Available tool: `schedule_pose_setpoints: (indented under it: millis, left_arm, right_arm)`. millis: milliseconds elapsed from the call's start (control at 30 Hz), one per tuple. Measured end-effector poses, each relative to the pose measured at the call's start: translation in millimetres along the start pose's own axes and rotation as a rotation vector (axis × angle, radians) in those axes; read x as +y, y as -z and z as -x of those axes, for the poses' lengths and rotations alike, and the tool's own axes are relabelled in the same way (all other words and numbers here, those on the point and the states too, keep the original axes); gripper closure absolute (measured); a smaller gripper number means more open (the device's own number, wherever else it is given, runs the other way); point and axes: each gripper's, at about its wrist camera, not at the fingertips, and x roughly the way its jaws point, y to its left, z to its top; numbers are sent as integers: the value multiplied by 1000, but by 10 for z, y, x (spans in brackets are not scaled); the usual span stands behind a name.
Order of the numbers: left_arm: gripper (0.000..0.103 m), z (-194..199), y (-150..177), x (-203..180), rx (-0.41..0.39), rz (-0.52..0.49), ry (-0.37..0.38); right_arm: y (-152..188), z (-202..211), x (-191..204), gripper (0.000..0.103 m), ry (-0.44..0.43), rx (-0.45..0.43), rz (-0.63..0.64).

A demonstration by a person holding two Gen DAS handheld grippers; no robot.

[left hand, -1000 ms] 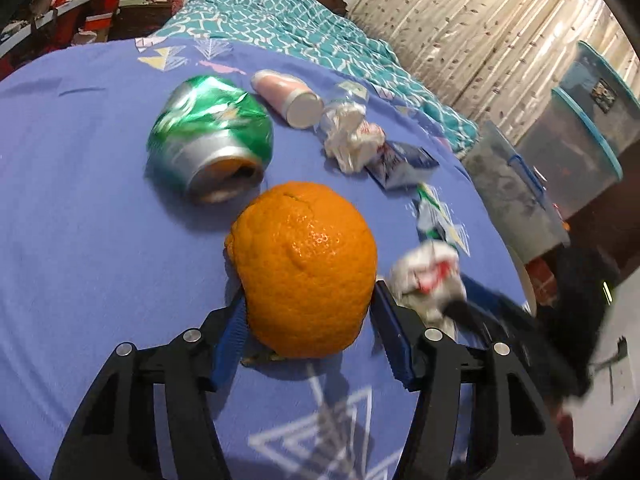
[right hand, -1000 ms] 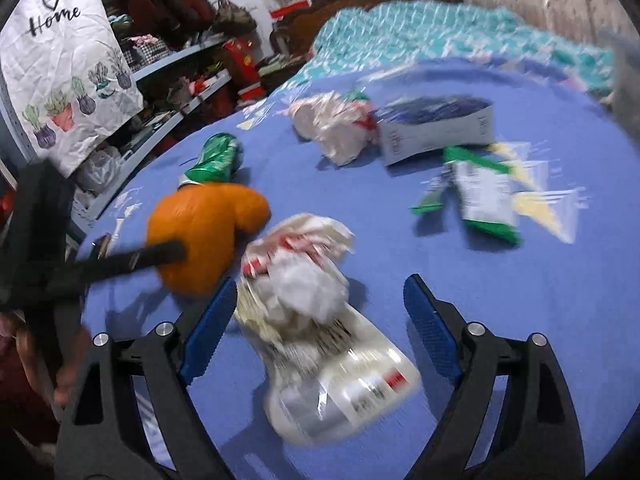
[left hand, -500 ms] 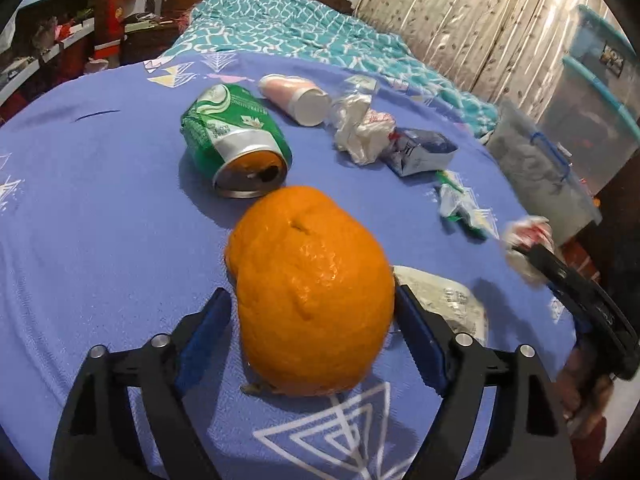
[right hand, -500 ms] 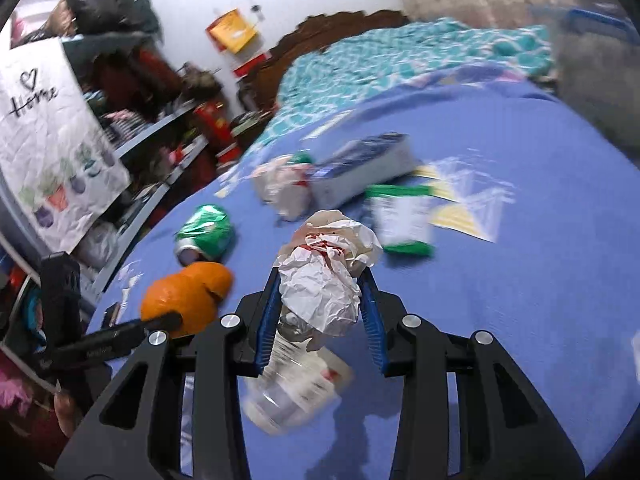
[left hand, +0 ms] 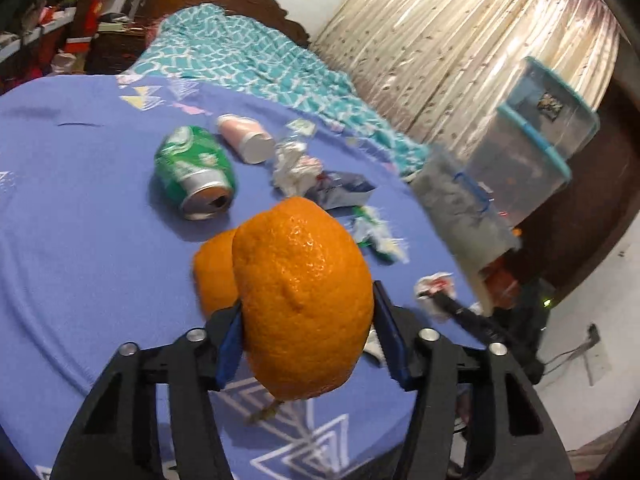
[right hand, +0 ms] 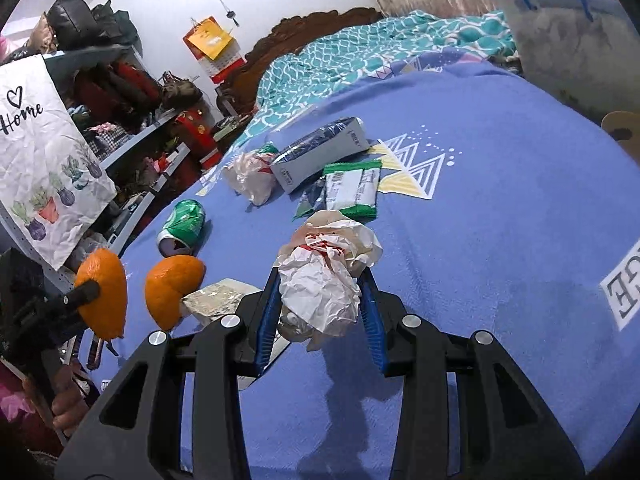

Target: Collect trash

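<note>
The left wrist camera sits just behind the left gripper and looks forward and downward along its fingers, so close that the orange peel between them fills the middle; beyond the fingertips lie the blue bedspread and the curtain. The right wrist camera looks likewise over the right gripper, close on the crumpled paper, facing the shelves. Both views share the green can, the wrappers beyond the fingertips and the opposite gripper at the frame edge.

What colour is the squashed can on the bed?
Green with a silver end: the can shows best in the left wrist view.
</note>
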Motion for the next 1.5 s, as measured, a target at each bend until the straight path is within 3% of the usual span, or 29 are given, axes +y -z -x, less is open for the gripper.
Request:
schedule_pose_setpoints:
  millis: [200,433,533,600,667,800,1200,1333,1433,1500]
  left_arm:
    - [62,-196,-174,-320,31,-14,168]
    - [68,-1069,-58,-1165,212,-199,264]
    - [69,-1534,86,-1532,298,-307,172]
    - [69,-1814,223,-1740,348,-400,85]
    - [70,-2076,350,-1911,404,-452,85]
    - [71,-2422,389,-2121,475,-474,118]
    - [70,-3656,349,-3178,670,-413,321]
    - [69,-3977,385,-3506,664,-450,302]
    - [67,-4117,397,-3673,646,-473,286]
    - [52,-4205,369,-3766,643,-467,289]
  right_arm:
    - [48,263,-125,63,28,-61,-32]
    - [195,496,-513,63,169,-88,-67]
    - [248,515,-767,63,235,-75,-105]
    - [268,542,-941,63,180,-84,-156]
    - [238,592,-1022,64,175,-95,-180]
    - [143,786,-1172,64,194,-173,-190]
    - [-312,1292,-2426,64,395,-270,-367]
    - [-380,1321,-2763,64,398,-261,-437]
    - [-438,1268,-2986,56,390,-241,-483]
    - [-462,1236,-3078,47,381,-228,-505]
